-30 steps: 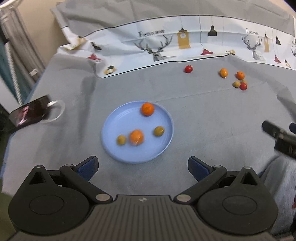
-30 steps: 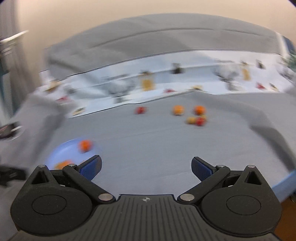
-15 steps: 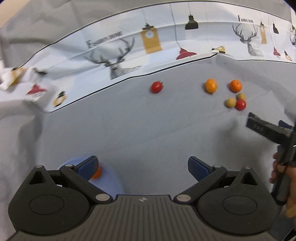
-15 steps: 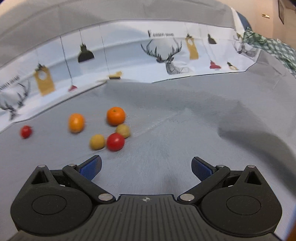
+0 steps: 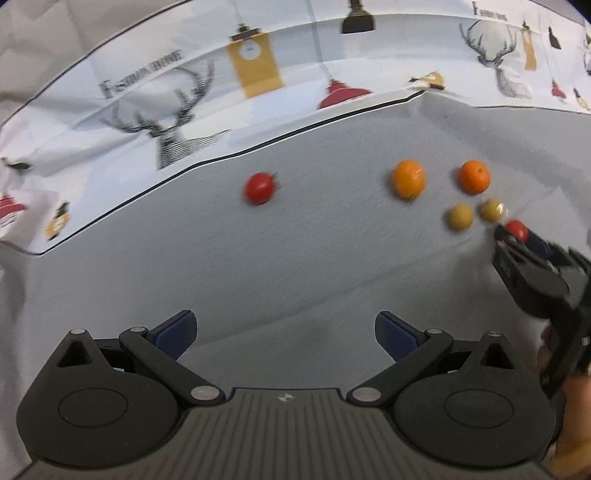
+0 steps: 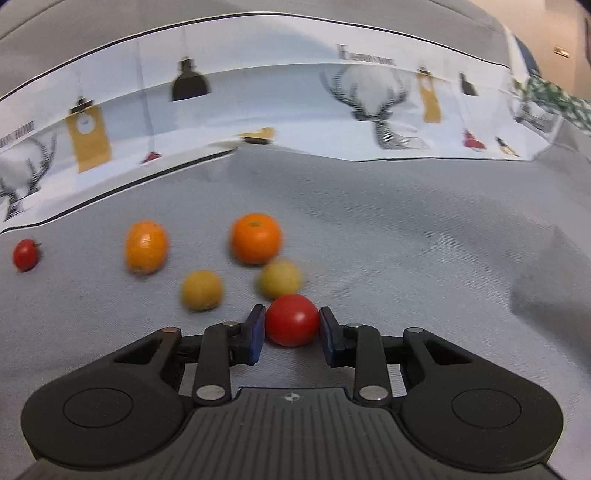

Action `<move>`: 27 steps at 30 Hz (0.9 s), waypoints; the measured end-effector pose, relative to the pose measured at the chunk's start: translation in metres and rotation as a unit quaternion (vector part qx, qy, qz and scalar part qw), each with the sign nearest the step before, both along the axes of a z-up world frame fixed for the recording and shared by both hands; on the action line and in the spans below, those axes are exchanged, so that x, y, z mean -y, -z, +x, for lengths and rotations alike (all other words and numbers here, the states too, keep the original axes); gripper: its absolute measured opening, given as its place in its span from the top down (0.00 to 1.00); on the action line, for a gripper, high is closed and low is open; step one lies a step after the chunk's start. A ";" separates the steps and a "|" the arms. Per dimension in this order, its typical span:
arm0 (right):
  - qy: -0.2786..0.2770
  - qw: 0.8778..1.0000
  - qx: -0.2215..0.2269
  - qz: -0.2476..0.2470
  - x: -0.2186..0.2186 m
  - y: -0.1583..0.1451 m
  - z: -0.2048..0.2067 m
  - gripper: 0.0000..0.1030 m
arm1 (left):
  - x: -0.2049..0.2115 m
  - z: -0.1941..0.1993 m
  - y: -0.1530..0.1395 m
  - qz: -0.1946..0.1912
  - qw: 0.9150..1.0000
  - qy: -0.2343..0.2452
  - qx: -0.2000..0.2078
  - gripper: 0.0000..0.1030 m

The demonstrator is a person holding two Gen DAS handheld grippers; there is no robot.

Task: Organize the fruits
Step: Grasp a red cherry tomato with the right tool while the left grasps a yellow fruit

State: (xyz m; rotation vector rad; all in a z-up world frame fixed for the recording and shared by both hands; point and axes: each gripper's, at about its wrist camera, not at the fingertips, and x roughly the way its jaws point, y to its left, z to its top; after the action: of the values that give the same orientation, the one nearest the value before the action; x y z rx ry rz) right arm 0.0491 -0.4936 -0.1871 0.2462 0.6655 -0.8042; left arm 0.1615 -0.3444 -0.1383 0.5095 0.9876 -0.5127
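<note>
1. My right tongs (image 6: 292, 328) used to be wide open with nothing between them. Now they are closed in on the near red tomato (image 6: 292, 319) — one blue pad (image 6: 256, 329) on each side of it. It looks like they touch it, but the tomato sits low by the cloth, so I think it is not lifted yet.

2. My left tongs (image 5: 285, 330) are wide open and hold nothing. A second ago they looked down at the blue plate with fruit on it. Now the plate is out of view and they face the loose fruit.

3. So I think I am starting a new pick-up — this tomato should go to the plate next.

4. Just past the tomato is a yellow-green fruit (image 6: 279, 279), very close to it. Another yellow one (image 6: 201, 290) is off to the left.

5. Farther back are two oranges (image 6: 255, 239) (image 6: 146, 246). A second red tomato (image 6: 25, 254) sits alone, far to the left.

6. All of it lies on a gray cloth (image 6: 406, 240) with soft folds.

7. At the far edge is a white cloth with deer and lamps (image 6: 376, 107). Beyond it I see a bit of pale wall (image 6: 546, 33).
</note>
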 end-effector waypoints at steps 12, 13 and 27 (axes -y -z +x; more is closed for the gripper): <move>0.141 0.989 0.034 0.034 0.064 -0.001 -0.065 0.69 | 0.124 -0.020 0.041 -0.043 0.992 0.115 -0.043 0.01; 0.141 0.989 0.035 0.034 0.064 -0.001 -0.066 0.69 | 0.132 -0.021 0.046 -0.042 0.990 0.126 -0.042 0.01; 0.150 0.986 0.056 0.046 0.072 -0.001 -0.068 0.69 | 0.144 -0.046 0.055 -0.040 0.977 0.202 -0.047 0.73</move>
State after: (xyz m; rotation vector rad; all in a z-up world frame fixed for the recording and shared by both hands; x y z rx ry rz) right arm -0.0191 -0.5655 -0.1864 0.4809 0.5672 -1.0402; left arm 0.1154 -0.4880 -0.1933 0.6216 0.9513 -0.9439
